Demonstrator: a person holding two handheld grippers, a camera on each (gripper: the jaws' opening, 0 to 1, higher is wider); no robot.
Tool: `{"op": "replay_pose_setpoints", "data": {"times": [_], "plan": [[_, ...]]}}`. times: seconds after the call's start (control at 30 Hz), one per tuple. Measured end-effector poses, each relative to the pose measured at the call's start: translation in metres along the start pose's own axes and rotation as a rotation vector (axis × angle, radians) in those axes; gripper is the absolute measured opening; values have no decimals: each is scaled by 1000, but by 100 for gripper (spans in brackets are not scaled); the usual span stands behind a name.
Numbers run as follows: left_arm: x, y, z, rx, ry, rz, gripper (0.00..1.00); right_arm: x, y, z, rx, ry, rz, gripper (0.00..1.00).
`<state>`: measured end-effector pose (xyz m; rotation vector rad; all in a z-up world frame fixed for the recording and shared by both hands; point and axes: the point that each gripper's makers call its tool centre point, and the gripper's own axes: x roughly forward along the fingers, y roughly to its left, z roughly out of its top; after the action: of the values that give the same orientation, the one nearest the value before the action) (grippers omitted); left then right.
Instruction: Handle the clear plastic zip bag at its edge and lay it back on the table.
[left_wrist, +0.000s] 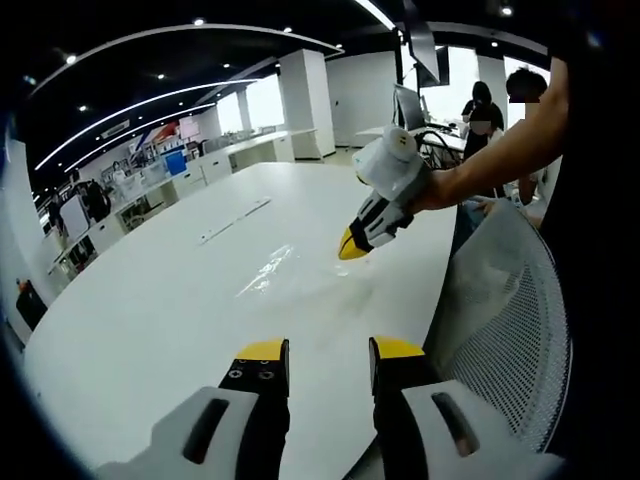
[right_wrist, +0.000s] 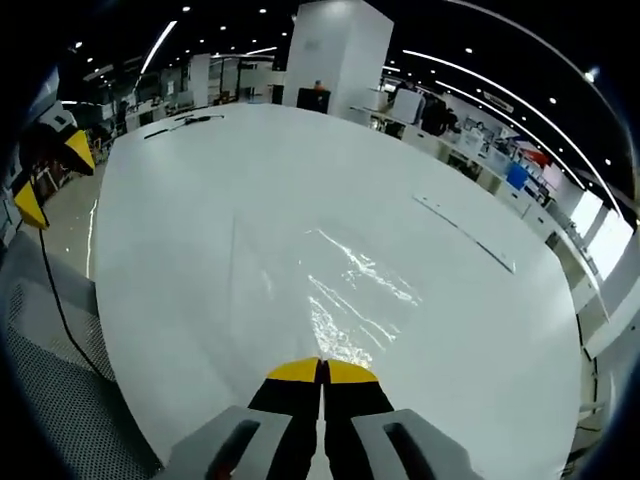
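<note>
The clear plastic zip bag (left_wrist: 272, 270) (right_wrist: 352, 290) lies crinkled and glinting on the white table (left_wrist: 150, 310) (right_wrist: 200, 200). In the left gripper view my right gripper (left_wrist: 350, 248) comes in from the right on a person's arm, its yellow tip at the bag's near edge. In the right gripper view, my right gripper (right_wrist: 322, 372) has its jaws pressed together where the bag's edge meets them. My left gripper (left_wrist: 330, 352) stands open over the table's near rim, well short of the bag. It also shows far left (right_wrist: 52, 178) in the right gripper view.
A grey mesh chair back (left_wrist: 510, 300) (right_wrist: 60, 400) stands against the table's edge near both grippers, with a dark cable (right_wrist: 55, 290) beside it. A thin flat strip (left_wrist: 235, 220) (right_wrist: 465, 235) lies farther out on the table. People (left_wrist: 485, 110) stand at desks beyond.
</note>
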<state>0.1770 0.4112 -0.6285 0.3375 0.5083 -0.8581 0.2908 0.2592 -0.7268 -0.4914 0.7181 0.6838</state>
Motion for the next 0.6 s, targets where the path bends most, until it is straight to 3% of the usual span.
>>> {"op": "replay_pose_setpoints", "data": {"times": [0.33,0.6], "plan": [[1,0,-5,-14,1,7,30,5,8,2,-30,-19,49,6],[3,-5,-13,-12,18,2,30,4,22,-7,25,-6,101,8]]}}
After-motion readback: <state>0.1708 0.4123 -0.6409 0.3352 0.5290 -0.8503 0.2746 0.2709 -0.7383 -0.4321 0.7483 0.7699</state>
